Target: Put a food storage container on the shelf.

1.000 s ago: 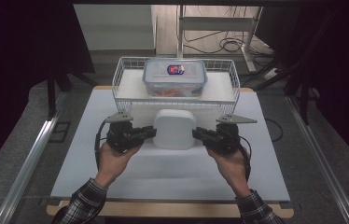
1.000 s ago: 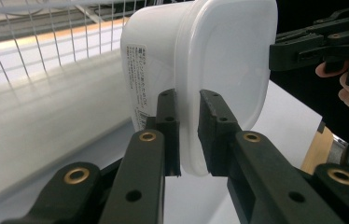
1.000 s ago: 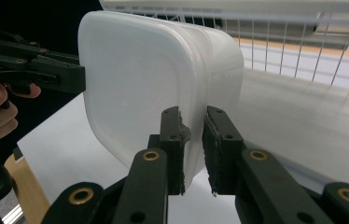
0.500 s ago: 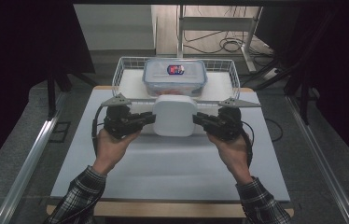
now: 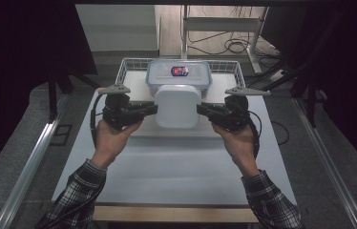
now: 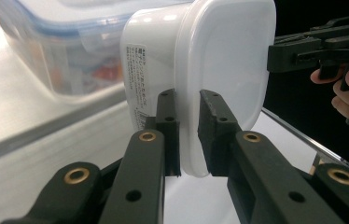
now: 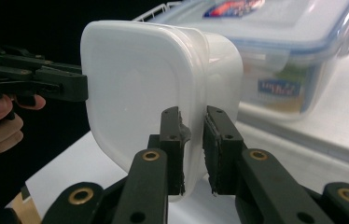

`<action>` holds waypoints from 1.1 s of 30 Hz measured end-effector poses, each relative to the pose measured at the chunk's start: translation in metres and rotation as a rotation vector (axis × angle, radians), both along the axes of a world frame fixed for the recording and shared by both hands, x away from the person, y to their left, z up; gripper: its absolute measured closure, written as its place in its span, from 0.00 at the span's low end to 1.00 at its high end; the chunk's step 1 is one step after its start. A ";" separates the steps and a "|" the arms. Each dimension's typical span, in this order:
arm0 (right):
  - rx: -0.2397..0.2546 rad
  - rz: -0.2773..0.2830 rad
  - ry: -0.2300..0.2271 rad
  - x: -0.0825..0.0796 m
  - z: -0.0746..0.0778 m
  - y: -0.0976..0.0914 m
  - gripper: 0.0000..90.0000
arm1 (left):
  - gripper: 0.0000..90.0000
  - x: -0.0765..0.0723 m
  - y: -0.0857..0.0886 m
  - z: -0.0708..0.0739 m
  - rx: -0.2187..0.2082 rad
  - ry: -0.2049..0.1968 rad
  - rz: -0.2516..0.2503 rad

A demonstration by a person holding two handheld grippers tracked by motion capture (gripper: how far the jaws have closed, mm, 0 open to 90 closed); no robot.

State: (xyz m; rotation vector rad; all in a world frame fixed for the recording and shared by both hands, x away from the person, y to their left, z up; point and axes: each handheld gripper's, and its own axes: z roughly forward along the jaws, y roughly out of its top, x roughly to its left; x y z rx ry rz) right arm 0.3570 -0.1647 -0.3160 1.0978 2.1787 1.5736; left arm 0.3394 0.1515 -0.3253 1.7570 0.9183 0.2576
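Desk (image 5: 167, 171): white top, pale wooden edge along the near side. Far end carries one white wire basket (image 5: 124, 71), and in it a clear lidded box (image 5: 179, 74).

Hidden behind the white tub (image 5: 177, 106) in the high view: the front wall of the clear lidded box (image 5: 179, 72) and part of the wire basket (image 5: 128, 67). Too small to read: the lid sticker there, and the print on the tub's label in the left gripper view. Blurred in both gripper views: the box's contents. Cut off by the bottom edge: both plaid sleeves.
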 end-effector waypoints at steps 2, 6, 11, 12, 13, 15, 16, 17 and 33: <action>0.007 0.001 -0.004 0.002 0.006 0.000 0.87 | 0.88 0.002 0.001 0.007 -0.002 -0.007 0.000; 0.023 0.000 -0.018 0.007 0.021 0.002 0.87 | 0.88 0.008 0.003 0.021 -0.017 -0.016 0.004; 0.031 -0.003 -0.043 0.013 0.040 0.003 0.87 | 0.88 0.014 0.005 0.040 -0.020 -0.029 0.006; 0.036 -0.004 -0.048 0.014 0.043 0.004 0.87 | 0.88 0.016 0.005 0.043 -0.021 -0.031 0.006; 0.036 -0.005 -0.051 0.016 0.047 0.004 0.87 | 0.88 0.017 0.005 0.047 -0.021 -0.034 0.004; 0.039 -0.007 -0.059 0.018 0.053 0.004 0.87 | 0.88 0.020 0.006 0.053 -0.023 -0.035 0.006; 0.042 -0.008 -0.063 0.020 0.055 0.005 0.87 | 0.88 0.022 0.006 0.055 -0.024 -0.036 0.003; 0.042 -0.009 -0.067 0.021 0.058 0.005 0.87 | 0.88 0.022 0.006 0.055 -0.024 -0.036 0.003; 0.058 -0.036 -0.052 0.052 0.077 0.009 0.87 | 0.88 0.058 0.008 0.070 -0.065 0.006 0.013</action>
